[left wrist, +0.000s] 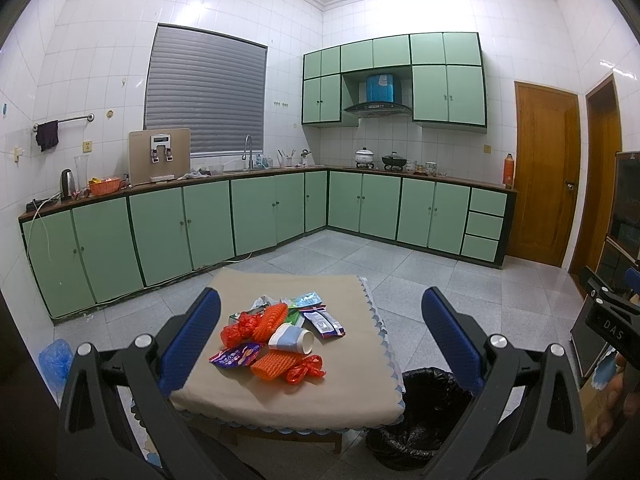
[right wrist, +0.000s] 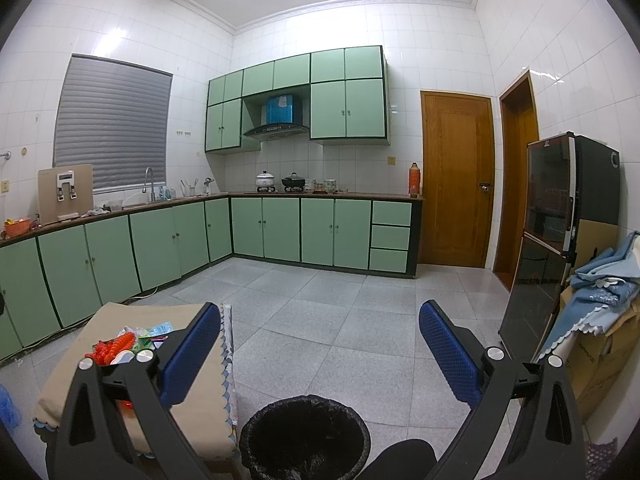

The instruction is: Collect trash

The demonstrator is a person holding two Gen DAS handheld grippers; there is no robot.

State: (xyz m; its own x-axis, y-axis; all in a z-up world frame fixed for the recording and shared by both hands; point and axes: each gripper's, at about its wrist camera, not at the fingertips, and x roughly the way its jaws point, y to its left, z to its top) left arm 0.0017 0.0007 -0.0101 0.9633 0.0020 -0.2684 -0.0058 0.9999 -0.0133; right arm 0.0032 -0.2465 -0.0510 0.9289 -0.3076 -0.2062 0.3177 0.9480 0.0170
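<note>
1. Hovering above the table (left wrist: 200, 392), the left gripper (left wrist: 320, 334) is spread wide and empty; the trash pile (left wrist: 280, 336) lies loose on the cloth, untouched.
2. The right gripper (right wrist: 320, 344) is likewise released, holding nothing, over the floor above the bin (right wrist: 304, 436).
3. Wrappers are thin and flat, so a pinch may slip off or snag the cloth.
4. The cup (left wrist: 290, 338) lies on its side and may roll if nudged.
5. The bin sits just beside the table's corner; a careless drop could miss it.
</note>
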